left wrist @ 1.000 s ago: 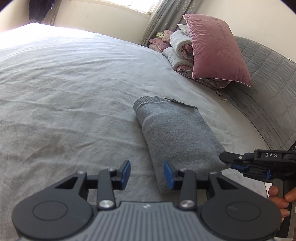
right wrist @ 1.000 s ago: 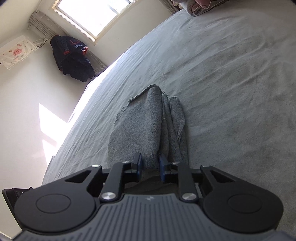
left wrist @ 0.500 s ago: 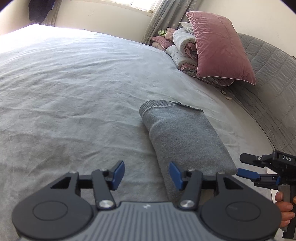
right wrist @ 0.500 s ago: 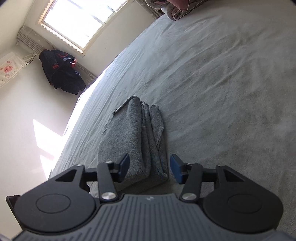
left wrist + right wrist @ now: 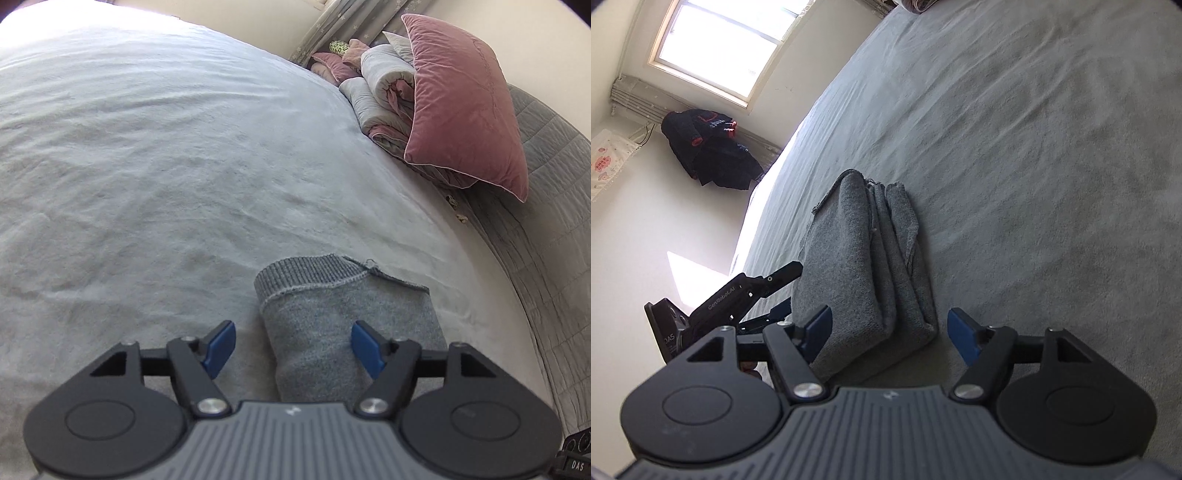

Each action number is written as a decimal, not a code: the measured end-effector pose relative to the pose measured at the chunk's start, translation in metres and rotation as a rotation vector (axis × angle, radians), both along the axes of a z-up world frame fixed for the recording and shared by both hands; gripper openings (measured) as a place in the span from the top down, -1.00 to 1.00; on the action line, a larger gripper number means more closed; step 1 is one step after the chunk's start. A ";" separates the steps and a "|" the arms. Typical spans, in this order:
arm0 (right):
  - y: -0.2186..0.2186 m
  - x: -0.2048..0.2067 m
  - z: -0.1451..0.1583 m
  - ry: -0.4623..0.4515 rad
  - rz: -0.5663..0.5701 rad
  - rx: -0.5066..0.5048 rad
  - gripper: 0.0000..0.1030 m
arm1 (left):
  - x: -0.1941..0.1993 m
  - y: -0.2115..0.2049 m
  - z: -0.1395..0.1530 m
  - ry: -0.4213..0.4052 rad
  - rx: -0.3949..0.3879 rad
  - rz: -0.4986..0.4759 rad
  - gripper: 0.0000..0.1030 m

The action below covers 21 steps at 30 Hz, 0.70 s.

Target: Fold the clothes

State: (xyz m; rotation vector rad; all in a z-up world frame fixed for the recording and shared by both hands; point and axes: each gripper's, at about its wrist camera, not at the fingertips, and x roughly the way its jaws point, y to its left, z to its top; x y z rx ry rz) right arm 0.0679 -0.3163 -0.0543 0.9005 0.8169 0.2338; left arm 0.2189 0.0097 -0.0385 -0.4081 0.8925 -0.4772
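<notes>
**Folded sweater lies free between spread jaws**

While the grey bed (image 5: 147,177) spreads wide, the folded grey sweater (image 5: 864,266) lies on it; the right gripper (image 5: 892,328) straddles its near end, released, and the left gripper (image 5: 291,345), jaws opening, hangs over the sweater's other side without pressing.

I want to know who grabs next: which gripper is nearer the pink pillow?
Left. The left gripper, jaws opening, straddles the folded grey garment's edge, with the pink pillow ahead of it. The right gripper sits at the garment's opposite end, facing the window.
</notes>
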 end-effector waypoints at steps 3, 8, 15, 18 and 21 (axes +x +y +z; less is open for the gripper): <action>0.004 0.000 -0.001 -0.012 0.011 -0.003 -0.41 | 0.010 -0.008 -0.008 0.005 -0.051 -0.011 -0.37; 0.009 0.002 -0.011 -0.036 -0.006 0.004 -0.41 | 0.017 -0.010 -0.027 -0.002 -0.163 0.008 -0.37; 0.021 0.006 -0.011 -0.080 0.037 -0.026 0.09 | 0.014 -0.014 -0.033 -0.003 -0.206 0.016 0.29; 0.014 0.007 -0.006 -0.090 0.058 0.018 0.31 | 0.008 -0.014 -0.029 0.007 -0.207 0.058 0.50; -0.007 0.005 0.003 -0.088 0.044 0.126 0.48 | -0.001 -0.014 -0.016 0.014 -0.170 0.107 0.59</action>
